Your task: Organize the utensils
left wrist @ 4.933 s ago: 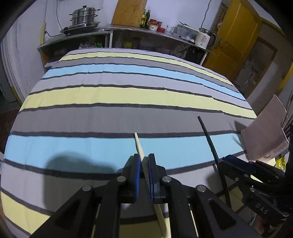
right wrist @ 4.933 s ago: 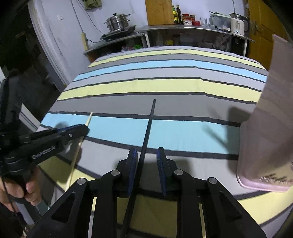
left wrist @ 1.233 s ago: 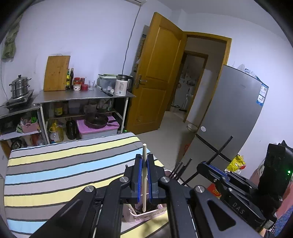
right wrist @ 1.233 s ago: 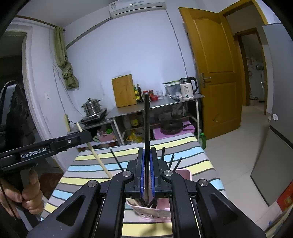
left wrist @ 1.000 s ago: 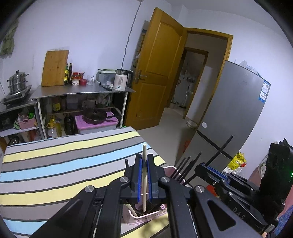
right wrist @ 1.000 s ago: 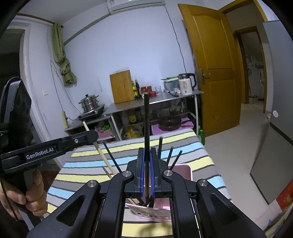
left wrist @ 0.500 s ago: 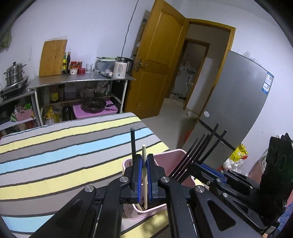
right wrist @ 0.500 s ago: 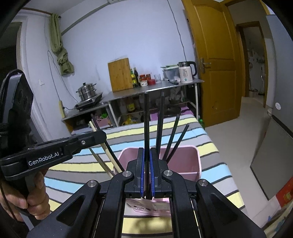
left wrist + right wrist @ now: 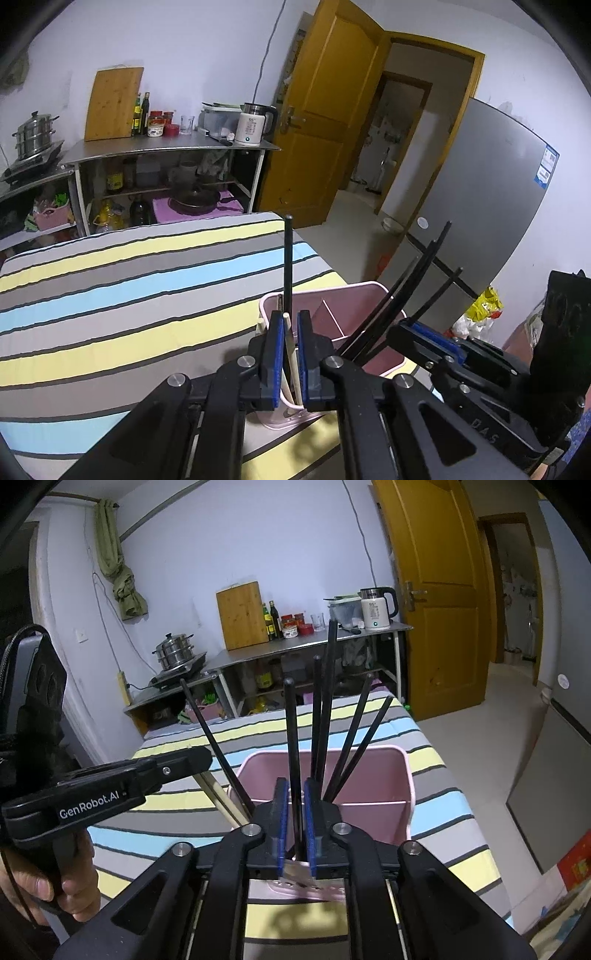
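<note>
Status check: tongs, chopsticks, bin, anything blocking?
Left tongs open, wooden chopstick between. Right tongs open around black chopstick. Both chopsticks in pink bin. Nothing blocking.

Striped table surface with one pink holder on it.
Table (image 9: 110, 280) is covered by a cloth in yellow, grey and light-blue bands edged with thin dark lines. Pink utensil holder (image 9: 373, 775) stands upright directly on it, near the right-hand edge; an inner divider splits it into compartments.

Pink holder (image 9: 373, 775), black chopsticks (image 9: 293, 738), cloth (image 9: 110, 295) striped yellow, grey, blue.
</note>
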Demonstrator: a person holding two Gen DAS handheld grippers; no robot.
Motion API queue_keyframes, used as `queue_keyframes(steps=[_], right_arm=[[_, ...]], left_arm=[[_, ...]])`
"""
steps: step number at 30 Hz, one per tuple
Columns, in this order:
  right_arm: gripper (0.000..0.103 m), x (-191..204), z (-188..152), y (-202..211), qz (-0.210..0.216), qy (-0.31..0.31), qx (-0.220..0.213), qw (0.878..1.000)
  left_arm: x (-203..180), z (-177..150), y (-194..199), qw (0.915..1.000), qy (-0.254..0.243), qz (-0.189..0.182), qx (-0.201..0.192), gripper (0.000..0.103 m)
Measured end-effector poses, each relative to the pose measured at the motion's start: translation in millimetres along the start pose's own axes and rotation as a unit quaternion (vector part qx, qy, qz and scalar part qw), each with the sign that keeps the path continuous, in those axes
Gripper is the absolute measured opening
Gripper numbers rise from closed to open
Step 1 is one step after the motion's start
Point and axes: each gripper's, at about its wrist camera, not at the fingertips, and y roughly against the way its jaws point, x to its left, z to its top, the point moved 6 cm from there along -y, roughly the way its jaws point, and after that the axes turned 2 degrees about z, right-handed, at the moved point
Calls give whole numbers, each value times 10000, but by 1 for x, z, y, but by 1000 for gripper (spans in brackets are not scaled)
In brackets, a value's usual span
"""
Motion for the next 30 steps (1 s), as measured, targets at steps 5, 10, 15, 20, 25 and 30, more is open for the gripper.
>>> queue_keyframes(steps=[5,10,15,20,25,30], right_arm=[[16,7,5,14,-16,93,-111,9999],[21,11,6,29,-32,136,-211,9997],[22,14,6,45,-48,111,-321,9994],[23,19,2,60,-106,160,-410,9990],[23,20,-3,70,-142,197,-466,9986],[23,21,-13,77,-176,241,-482,9984]], left_arm=[[-2,0,21,9999,-6,29,-158,7],[-4,-2,45,9995,-25,67,-311,8],[-8,-10,66,9990,-49,92,-438,9],[-15,-20,84,9984,-80,101,-544,9],[-22,-34,94,9982,-158,125,-566,9],[-29,-51,98,9980,-240,145,-572,9]])
